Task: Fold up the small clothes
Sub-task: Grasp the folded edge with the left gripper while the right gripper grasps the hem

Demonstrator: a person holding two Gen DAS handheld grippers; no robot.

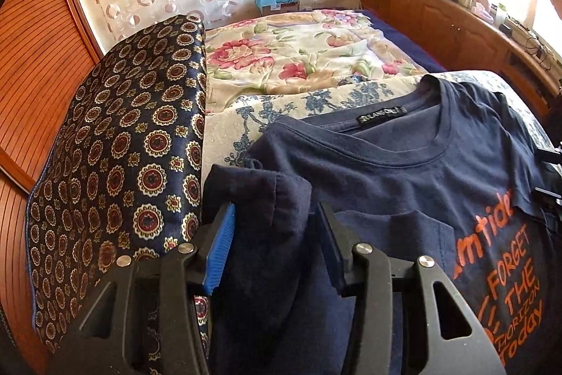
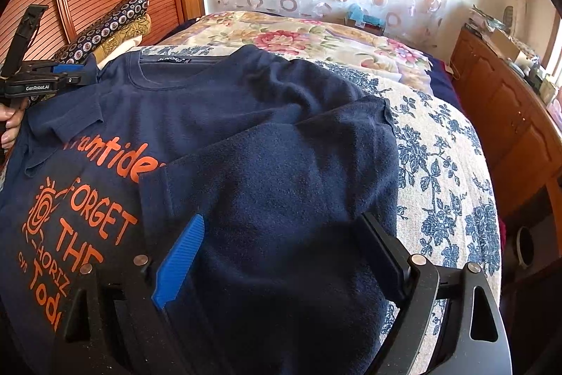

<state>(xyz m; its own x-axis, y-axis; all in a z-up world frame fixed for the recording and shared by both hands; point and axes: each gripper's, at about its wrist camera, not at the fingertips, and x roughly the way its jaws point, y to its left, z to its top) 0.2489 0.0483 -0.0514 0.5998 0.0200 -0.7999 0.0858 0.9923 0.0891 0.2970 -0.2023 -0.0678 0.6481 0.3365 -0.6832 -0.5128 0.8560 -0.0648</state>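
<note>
I'm looking at a navy t-shirt point(image 2: 217, 115) with orange lettering point(image 2: 87, 220), lying on a white bedspread point(image 2: 439, 171) with blue flowers. The pillow point(image 1: 116, 157) beside it is showing dark navy with gold-and-red medallions, and my gripper pads point(image 2: 179, 262) are bright blue.

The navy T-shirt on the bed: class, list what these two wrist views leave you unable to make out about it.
- Navy T-shirt, left wrist view: the lower hem is cut off by the frame's bottom edge and the left gripper.
- Orange print, right wrist view: partly covered by the folded-over sleeve.
- Neck label, right wrist view: too small to read.
</note>
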